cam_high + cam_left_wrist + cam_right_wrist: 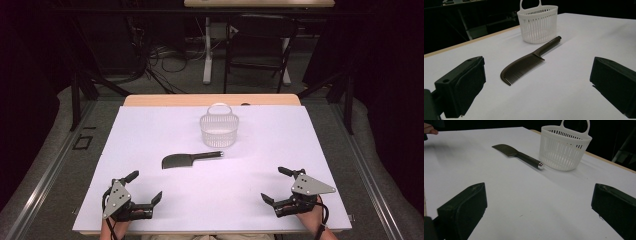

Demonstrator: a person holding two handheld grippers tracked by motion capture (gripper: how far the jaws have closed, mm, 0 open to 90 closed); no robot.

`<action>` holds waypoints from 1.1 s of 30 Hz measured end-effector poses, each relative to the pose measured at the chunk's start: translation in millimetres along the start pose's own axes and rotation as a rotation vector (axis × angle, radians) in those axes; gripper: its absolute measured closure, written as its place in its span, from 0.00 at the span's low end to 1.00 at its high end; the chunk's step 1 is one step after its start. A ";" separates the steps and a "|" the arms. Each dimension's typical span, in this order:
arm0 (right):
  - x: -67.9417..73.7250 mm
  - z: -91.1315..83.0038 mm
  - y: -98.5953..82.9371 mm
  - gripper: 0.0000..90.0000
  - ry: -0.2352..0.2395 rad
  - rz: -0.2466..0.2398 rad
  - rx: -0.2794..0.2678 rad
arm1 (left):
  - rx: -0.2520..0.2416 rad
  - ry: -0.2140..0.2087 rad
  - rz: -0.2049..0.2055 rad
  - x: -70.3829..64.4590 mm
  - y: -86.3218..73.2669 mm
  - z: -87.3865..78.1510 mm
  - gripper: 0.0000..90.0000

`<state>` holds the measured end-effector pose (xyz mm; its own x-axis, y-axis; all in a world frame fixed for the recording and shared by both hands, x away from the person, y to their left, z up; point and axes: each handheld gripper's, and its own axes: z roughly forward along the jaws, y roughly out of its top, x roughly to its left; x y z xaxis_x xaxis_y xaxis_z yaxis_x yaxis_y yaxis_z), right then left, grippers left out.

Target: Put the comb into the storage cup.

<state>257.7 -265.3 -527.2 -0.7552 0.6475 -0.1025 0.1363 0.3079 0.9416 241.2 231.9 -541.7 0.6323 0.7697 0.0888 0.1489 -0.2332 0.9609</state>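
A dark comb (190, 159) with a long handle lies flat at the middle of the white table, its handle end pointing right toward a white slotted basket (219, 128) just behind it. The comb (527, 62) and basket (538, 23) sit ahead of my left gripper (146, 186), which rests open near the front left edge with nothing between its jaws. Open and holding nothing, my right gripper (276, 185) rests near the front right edge; from there the comb (517, 154) lies to the left of the basket (564, 147).
The white sheet (280, 150) covers a wooden table whose far edge (165, 100) shows bare. Beyond it stand a dark folding chair (260, 47), a table leg and floor cables. A hand's fingertips (430, 130) show at the top left of the right gripper view.
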 end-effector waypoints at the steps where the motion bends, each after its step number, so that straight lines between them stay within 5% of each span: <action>1: -0.1 0.3 0.2 0.00 0.000 -0.006 0.000 | 0.001 -0.001 0.001 -0.3 0.3 0.4 0.00; 16: 0.4 0.3 0.4 0.00 0.002 -0.010 0.005 | 0.042 -0.032 0.014 -9.2 7.4 16.3 0.01; 33: -0.6 2.0 0.4 0.00 0.000 -0.003 0.008 | 0.057 -0.049 0.018 -3.5 21.0 47.4 0.00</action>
<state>259.5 -264.3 -527.4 -0.7554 0.6468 -0.1050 0.1394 0.3151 0.9388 278.2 196.1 -534.2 0.6716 0.7352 0.0912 0.1795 -0.2809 0.9428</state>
